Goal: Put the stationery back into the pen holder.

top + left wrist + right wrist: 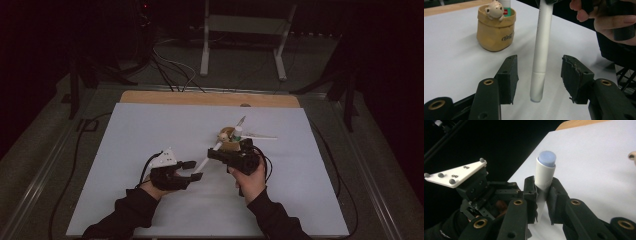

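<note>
Your right gripper (542,201) is clamped on the white pen (544,176). Your left gripper (539,75) is spread wide, pen end between its jaws, untouched, just beside the tan pot (495,30) on the table (150,130).

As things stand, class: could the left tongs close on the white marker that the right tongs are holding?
Probably yes. The left tongs are open with the white marker standing between their jaws, nothing between them. The right tongs grip its other end.

High view overhead, facing forward-down; gripper views close along own jaws — both share white pen (541,50).
</note>
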{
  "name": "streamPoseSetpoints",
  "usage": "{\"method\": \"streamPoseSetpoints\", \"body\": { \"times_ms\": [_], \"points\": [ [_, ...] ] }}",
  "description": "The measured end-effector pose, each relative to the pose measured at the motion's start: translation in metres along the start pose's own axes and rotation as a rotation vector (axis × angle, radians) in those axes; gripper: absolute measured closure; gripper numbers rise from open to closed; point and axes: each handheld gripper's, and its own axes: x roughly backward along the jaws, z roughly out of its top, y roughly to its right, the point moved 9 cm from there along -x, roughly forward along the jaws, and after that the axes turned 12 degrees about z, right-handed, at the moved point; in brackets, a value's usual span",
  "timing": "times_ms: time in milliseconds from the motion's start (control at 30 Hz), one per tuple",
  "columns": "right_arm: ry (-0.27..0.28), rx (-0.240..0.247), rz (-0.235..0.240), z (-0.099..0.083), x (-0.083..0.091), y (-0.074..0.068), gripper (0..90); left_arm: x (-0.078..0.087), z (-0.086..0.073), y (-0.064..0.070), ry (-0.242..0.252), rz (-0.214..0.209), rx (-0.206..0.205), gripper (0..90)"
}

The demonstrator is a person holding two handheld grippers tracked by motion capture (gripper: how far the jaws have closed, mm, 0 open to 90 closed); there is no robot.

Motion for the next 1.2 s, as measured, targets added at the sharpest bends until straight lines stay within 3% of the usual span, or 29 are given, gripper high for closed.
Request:
{"method": "streamPoseSetpoints", "body": {
  "times_ms": [267, 433, 633, 667, 767, 1200],
  "points": [
    [-0.020, 0.090, -0.050, 0.005, 0.005, -0.003, 78.9, 0.001, 0.000, -0.001, -0.026, 0.031, -0.002, 33.3],
    [-0.023, 0.115, -0.067, 0.009, 0.009, -0.004, 78.9, 0.001, -0.002, -0.003, -0.050, 0.046, 0.002, 21.8],
    [-0.036, 0.158, -0.092, 0.013, 0.015, -0.006, 78.9, 0.004, -0.004, -0.005, -0.075, 0.063, -0.005, 15.9],
    [-0.038, 0.166, -0.094, 0.015, 0.017, -0.007, 78.9, 0.005, -0.007, -0.004, -0.100, 0.060, -0.026, 10.2],
    [-0.035, 0.176, -0.103, 0.017, 0.019, -0.007, 78.9, 0.007, -0.008, -0.002, -0.099, 0.039, -0.022, 3.0],
    [0.023, 0.234, -0.166, 0.049, 0.043, -0.006, 78.9, 0.019, -0.011, -0.013, -0.048, 0.065, -0.029, 0.1]
  ]
}}
